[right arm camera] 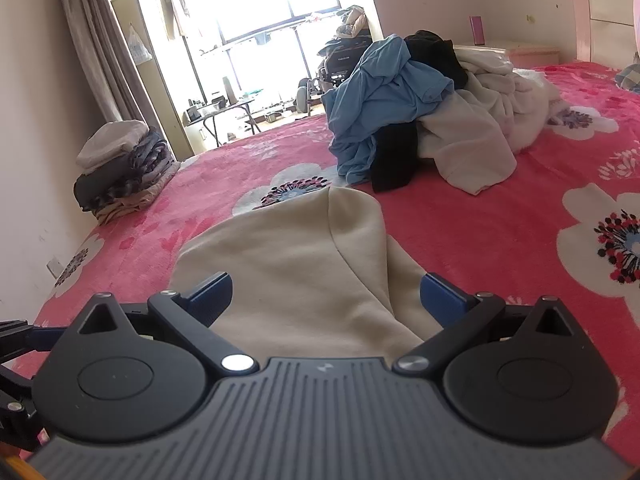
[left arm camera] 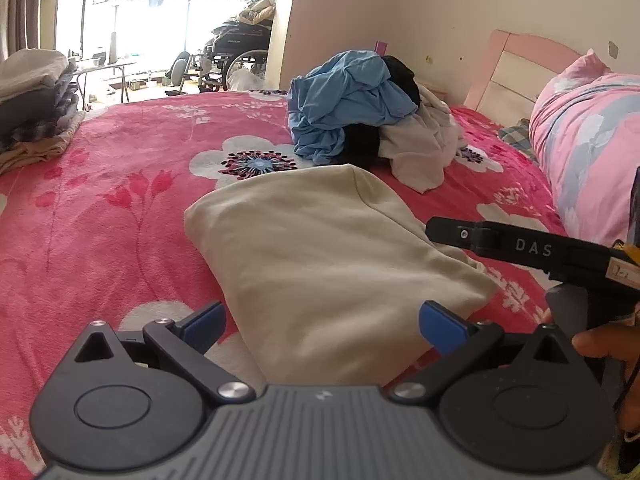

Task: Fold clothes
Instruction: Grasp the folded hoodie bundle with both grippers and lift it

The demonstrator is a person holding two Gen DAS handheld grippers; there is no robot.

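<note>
A cream garment (left arm camera: pixel 320 260) (right arm camera: pixel 296 268) lies folded on the pink flowered bed, long side running away from me. My left gripper (left arm camera: pixel 322 328) hangs open just above its near end, blue pads wide apart with nothing between them. My right gripper (right arm camera: pixel 326 300) is also open over the garment's near right part; in the left wrist view its black body marked DAS (left arm camera: pixel 520 246) reaches in from the right. Beyond the garment sits a heap of unfolded clothes (left arm camera: pixel 368 116) (right arm camera: pixel 420 108): light blue, black and white pieces.
A stack of folded clothes (left arm camera: pixel 36 108) (right arm camera: pixel 124 168) rests at the bed's far left edge by the wall. A rolled pink and blue quilt (left arm camera: pixel 588 144) lies on the right below the pink headboard (left arm camera: pixel 516 68). A wheelchair (left arm camera: pixel 232 60) stands past the bed near the window.
</note>
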